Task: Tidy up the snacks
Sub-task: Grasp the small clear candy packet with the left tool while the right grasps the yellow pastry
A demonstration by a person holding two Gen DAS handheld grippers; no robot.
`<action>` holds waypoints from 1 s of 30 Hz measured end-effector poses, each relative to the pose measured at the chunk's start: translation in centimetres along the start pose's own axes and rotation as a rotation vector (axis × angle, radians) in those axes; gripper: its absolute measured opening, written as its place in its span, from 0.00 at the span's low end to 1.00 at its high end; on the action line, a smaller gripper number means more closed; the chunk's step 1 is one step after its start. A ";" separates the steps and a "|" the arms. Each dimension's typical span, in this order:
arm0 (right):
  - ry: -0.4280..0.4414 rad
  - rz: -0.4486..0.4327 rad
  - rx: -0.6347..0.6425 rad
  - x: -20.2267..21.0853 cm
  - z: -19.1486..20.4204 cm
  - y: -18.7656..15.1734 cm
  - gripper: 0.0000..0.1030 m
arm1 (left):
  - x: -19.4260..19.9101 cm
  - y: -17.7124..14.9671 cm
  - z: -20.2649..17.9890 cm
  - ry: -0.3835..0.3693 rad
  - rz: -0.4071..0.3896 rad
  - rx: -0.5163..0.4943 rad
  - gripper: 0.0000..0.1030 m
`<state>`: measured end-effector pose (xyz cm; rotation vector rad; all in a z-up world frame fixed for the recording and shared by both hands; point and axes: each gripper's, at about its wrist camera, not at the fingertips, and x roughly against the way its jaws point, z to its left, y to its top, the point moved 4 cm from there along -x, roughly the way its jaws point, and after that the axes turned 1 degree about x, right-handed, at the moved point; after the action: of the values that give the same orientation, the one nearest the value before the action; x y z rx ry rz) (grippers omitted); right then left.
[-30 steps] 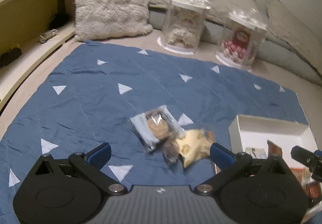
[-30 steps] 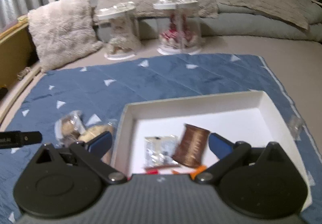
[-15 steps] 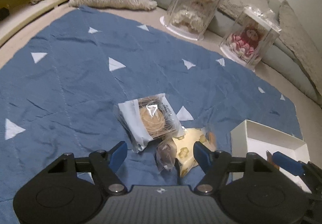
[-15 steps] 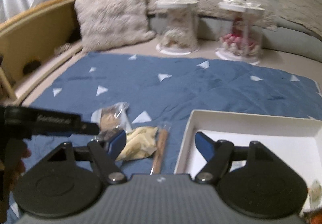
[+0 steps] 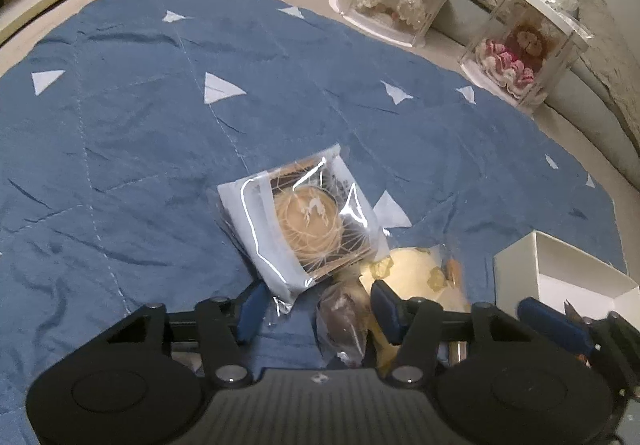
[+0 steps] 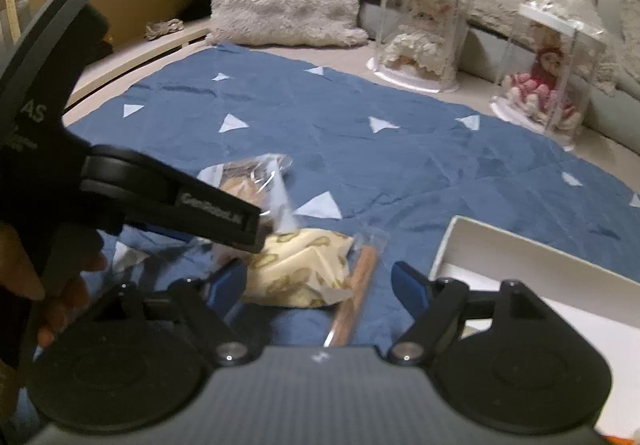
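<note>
Fingers of the left hand-held gripper (image 5: 316,309) have just been closing and now stand partly open around a small dark-filled clear packet (image 5: 344,319); whether the pads already press it cannot be told, though its crinkly film looks easy to pinch. At about 12 o'clock from those fingers lies a round pastry in a clear wrapper (image 5: 308,221), its near corner just beside the left finger, and at 1 o'clock a pale yellow snack bag (image 5: 408,271) touches both neighbours, so the snacks lie bunched in one loose heap on the blue cloth (image 5: 140,133) spread over the bed. The right hand-held gripper (image 6: 320,283) hangs wide open with nothing held, its jaws having just opened a little further, and it straddles the yellow bag (image 6: 300,269) and a thin brown stick snack (image 6: 356,297) in a clear sleeve, likely lining up a pick. A white box (image 6: 452,241) stands at 2 o'clock of it, near the heap, probably so each snack has a short way in. Well beyond, at 12 to 1 o'clock, two clear doll cases (image 6: 420,33) stand by the cushions. Crowding may let one grip drag a neighbour.
</note>
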<state>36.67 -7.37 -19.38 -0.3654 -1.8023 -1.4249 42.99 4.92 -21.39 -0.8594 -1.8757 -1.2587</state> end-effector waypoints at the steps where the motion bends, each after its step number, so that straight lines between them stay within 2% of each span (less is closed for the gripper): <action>1: 0.003 0.008 0.010 -0.4 0.3 0.0 0.82 | -0.1 0.0 -0.1 -0.001 0.004 -0.008 0.53; 5: 0.023 0.021 0.044 -1.2 1.1 -0.1 0.82 | -0.4 0.1 -0.2 -0.020 0.009 -0.017 0.45; 8: 0.000 0.031 0.089 -1.9 1.7 -0.3 0.82 | -0.4 0.1 -0.1 -0.026 0.011 -0.024 0.44; 13: -0.003 0.040 0.093 -2.3 1.3 -0.6 0.82 | -0.2 0.3 0.2 -0.032 0.010 -0.024 0.41; 18: 0.015 0.044 0.090 -2.5 1.1 -0.5 0.76 | 0.6 0.7 1.2 -0.014 -0.011 -0.005 0.34; 22: 0.002 0.067 0.108 -3.2 1.6 -0.8 0.73 | 0.9 0.9 2.1 -0.010 -0.013 0.017 0.34; 23: -0.005 0.073 0.117 -3.2 1.7 -0.9 0.69 | 0.9 0.9 2.2 -0.012 -0.013 0.019 0.34; 24: -0.001 0.073 0.123 -3.2 1.8 -0.8 0.60 | 0.9 0.9 2.2 -0.013 -0.012 0.022 0.34; 27: 0.016 0.079 0.130 -2.7 2.0 -0.5 0.43 | 0.8 0.8 2.0 -0.008 -0.010 0.026 0.34; 30: 0.016 0.101 0.150 -2.1 2.5 -0.6 0.31 | 0.8 0.6 1.7 -0.005 -0.008 0.025 0.36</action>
<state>36.60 -4.82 -21.46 -0.3609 -1.8379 -1.2122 42.80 6.84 -20.93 -0.8430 -1.8964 -1.2365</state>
